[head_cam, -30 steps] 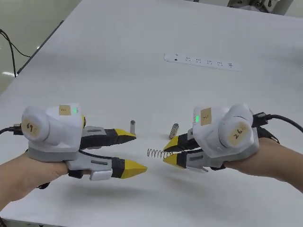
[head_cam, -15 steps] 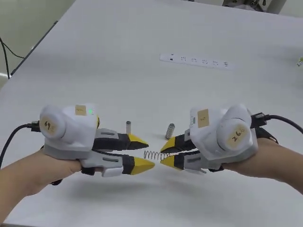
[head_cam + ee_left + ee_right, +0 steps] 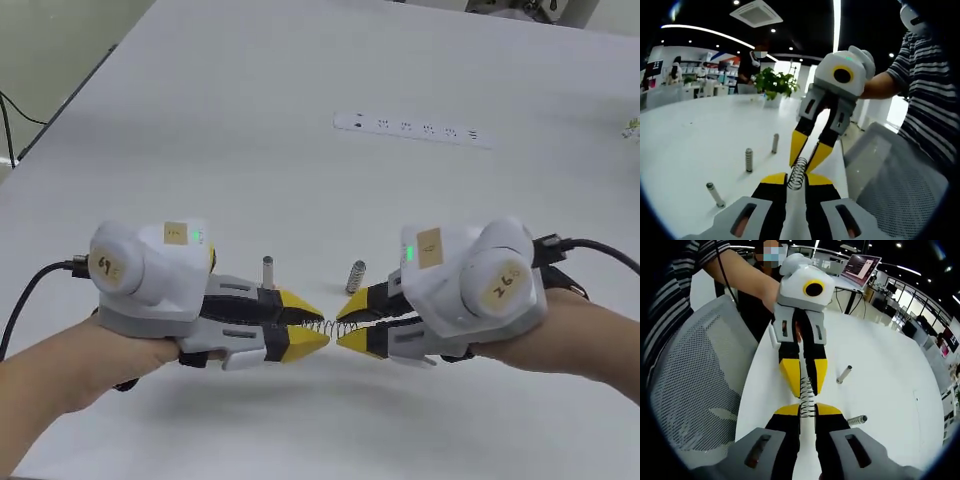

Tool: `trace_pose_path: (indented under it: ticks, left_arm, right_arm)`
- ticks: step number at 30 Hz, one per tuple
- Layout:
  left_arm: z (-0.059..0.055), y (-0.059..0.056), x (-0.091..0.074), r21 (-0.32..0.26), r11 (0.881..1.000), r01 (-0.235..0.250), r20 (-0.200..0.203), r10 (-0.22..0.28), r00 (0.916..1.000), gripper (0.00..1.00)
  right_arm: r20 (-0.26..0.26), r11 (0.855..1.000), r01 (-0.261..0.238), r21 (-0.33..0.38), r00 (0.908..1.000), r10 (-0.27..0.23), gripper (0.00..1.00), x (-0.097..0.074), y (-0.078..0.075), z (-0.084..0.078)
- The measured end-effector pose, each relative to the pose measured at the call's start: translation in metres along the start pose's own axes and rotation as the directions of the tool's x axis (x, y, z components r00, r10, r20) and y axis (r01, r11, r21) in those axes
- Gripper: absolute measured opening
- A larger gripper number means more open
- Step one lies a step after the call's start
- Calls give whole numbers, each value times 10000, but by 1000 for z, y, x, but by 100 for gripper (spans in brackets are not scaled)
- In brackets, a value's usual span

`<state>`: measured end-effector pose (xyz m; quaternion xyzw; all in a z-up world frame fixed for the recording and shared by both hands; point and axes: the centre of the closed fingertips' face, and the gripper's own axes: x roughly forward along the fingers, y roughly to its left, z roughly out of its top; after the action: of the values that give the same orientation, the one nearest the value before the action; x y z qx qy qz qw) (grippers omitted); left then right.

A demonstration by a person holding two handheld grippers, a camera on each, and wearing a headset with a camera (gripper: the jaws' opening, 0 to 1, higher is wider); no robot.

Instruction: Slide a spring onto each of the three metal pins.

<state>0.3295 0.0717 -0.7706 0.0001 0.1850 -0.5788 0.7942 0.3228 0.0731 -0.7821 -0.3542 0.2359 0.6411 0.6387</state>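
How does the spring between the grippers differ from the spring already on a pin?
The held spring lies level in the air, its ends in the left hand-held gripper and right hand-held gripper. The pinned spring stands upright on the table, untouched. Both are metal coils.

The spring [image 3: 328, 327] spans between my left gripper [image 3: 310, 328] and right gripper [image 3: 350, 325], with the left pin [image 3: 268, 272] and right pin [image 3: 355, 276] just behind them and the power strip [image 3: 412, 130] farther back.

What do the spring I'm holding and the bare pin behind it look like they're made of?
The spring looks like thin bare steel wire: grey, with a dull metallic shine. The bare pin looks like solid metal, probably steel: a smooth grey cylinder. Neither shows paint or coating, though both are small in view.
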Motion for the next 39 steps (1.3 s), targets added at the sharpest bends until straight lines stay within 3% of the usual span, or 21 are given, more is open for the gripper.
trace_pose_path:
  ticks: [16, 27, 28, 30, 39]
  left_arm:
    - [3, 0, 3, 154, 9998, -87, 98, 86, 9999, 5]
    - [3, -6, 5, 436, 9988, 203, 66, -206, 9998, 2]
    - [4, -7, 5, 442, 9988, 211, 116, -216, 9997, 2]
    - [4, -7, 5, 469, 9986, 262, 30, -264, 9996, 2]
    - [5, -8, 5, 497, 9982, 345, -15, -345, 9994, 2]
  right_arm:
    - [170, 9997, 4, 229, 9999, -8, 7, -4, -2, 1]
    - [133, 9991, -70, 415, 9999, 64, 7, -3, 0, -3]
    - [49, 9999, -5, 161, 10000, 4, 7, -4, -2, -5]
    - [213, 9989, -135, 455, 9997, 125, 8, -3, 1, -3]
    - [268, 9992, -89, 394, 9996, 78, 8, -4, 1, -2]
